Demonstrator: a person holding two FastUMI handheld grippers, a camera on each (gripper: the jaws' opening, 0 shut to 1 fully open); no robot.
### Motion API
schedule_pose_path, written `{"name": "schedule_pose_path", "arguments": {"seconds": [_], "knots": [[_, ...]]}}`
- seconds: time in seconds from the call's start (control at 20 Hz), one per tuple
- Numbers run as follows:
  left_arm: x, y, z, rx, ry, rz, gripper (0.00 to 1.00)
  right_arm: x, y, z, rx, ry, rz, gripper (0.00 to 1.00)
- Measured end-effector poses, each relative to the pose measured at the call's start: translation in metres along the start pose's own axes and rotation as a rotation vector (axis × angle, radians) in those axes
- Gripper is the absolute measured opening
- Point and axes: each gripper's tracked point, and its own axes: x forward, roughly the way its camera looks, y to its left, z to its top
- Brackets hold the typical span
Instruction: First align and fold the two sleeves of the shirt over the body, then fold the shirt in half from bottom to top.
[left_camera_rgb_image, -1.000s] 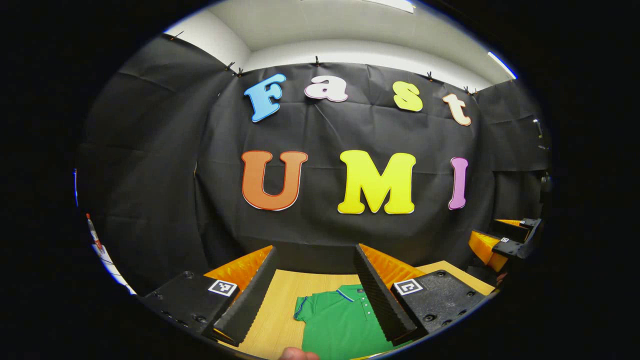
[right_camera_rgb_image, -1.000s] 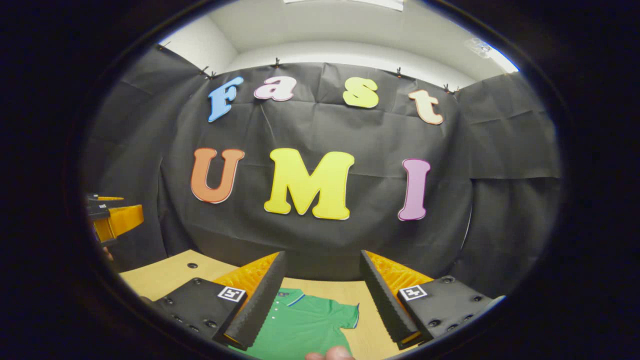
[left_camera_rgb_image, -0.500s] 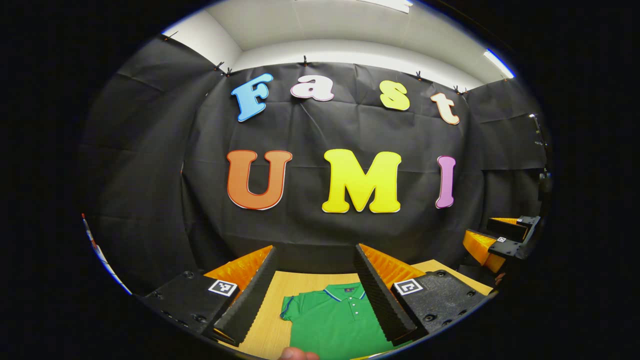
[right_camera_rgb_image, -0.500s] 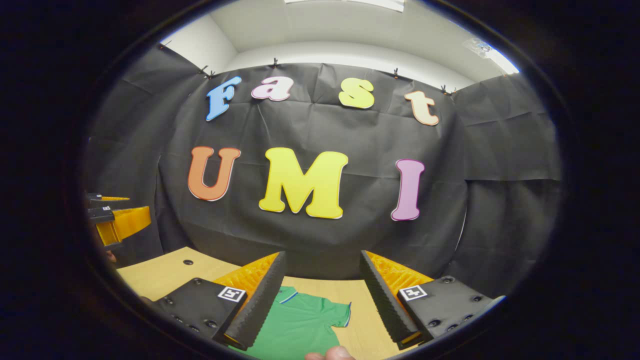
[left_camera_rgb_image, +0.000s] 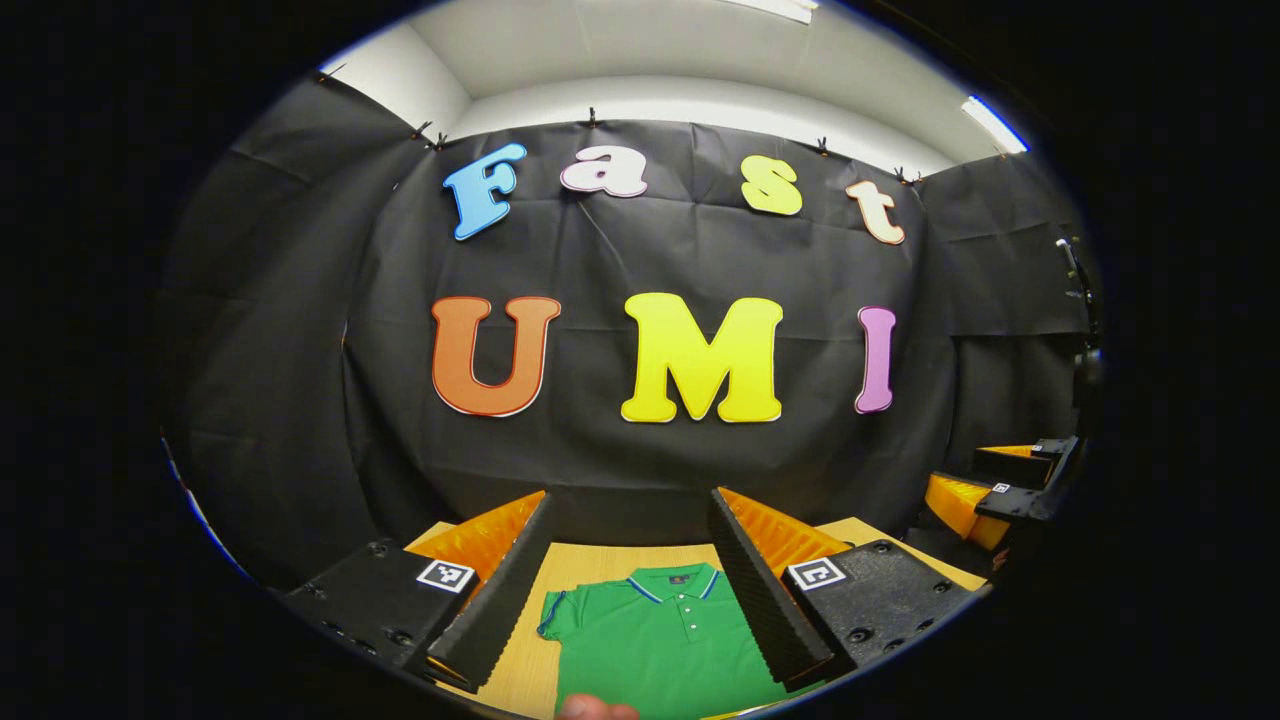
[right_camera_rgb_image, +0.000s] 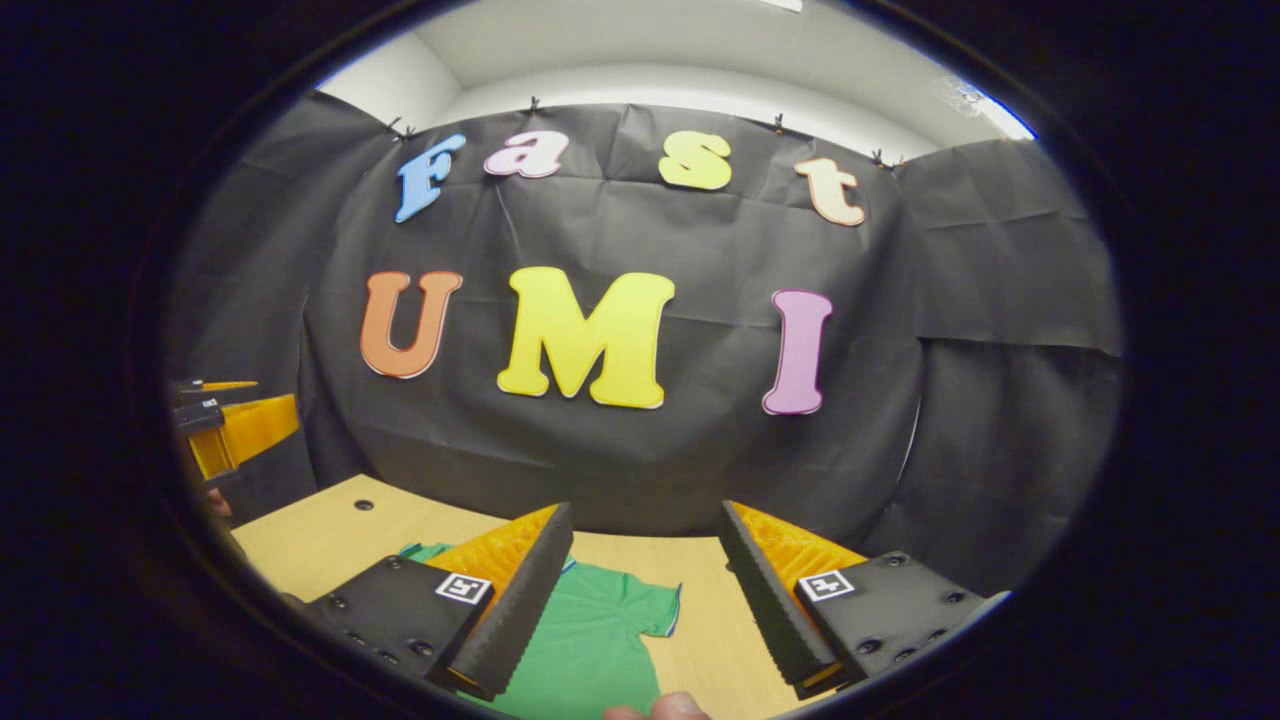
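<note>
A green polo shirt (left_camera_rgb_image: 655, 640) lies flat on the wooden table (left_camera_rgb_image: 575, 565), collar toward the wall, buttons up, both short sleeves spread out. My left gripper (left_camera_rgb_image: 630, 515) hovers open above it, and the shirt's collar and left sleeve show between its fingers. In the right gripper view the shirt (right_camera_rgb_image: 590, 640) shows its right sleeve (right_camera_rgb_image: 655, 610) between the fingers of my right gripper (right_camera_rgb_image: 644, 518), which is open and holds nothing. Neither gripper touches the cloth. The right gripper (left_camera_rgb_image: 1000, 490) also shows far right in the left gripper view, and the left gripper (right_camera_rgb_image: 230, 430) far left in the right gripper view.
Bare table (right_camera_rgb_image: 330, 530) with a small hole (right_camera_rgb_image: 363, 505) extends left of the shirt. The black cloth wall stands right behind the table's far edge. A fingertip (left_camera_rgb_image: 595, 708) shows at the bottom of each view.
The left gripper has swung right, so the shirt now sits centred between its fingers. The right gripper has tipped down and turned right, showing more table. Both stay open.
</note>
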Motion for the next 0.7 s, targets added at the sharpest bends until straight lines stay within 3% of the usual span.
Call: {"name": "schedule_pose_path", "arguments": {"seconds": [0.05, 0.35, 0.7], "knots": [[0.001, -0.002, -0.003, 0.002, 0.001, -0.001, 0.98, 0.000, -0.003, -0.001, -0.003, 0.007, 0.000, 0.92], [0.009, -0.017, -0.012, -0.013, 0.008, -0.012, 0.98, 0.004, -0.007, -0.014, -0.033, 0.078, 0.064, 0.95], [0.020, -0.013, -0.021, -0.023, 0.019, 0.012, 0.98, 0.026, -0.006, -0.060, -0.026, 0.219, 0.122, 0.95]]}}
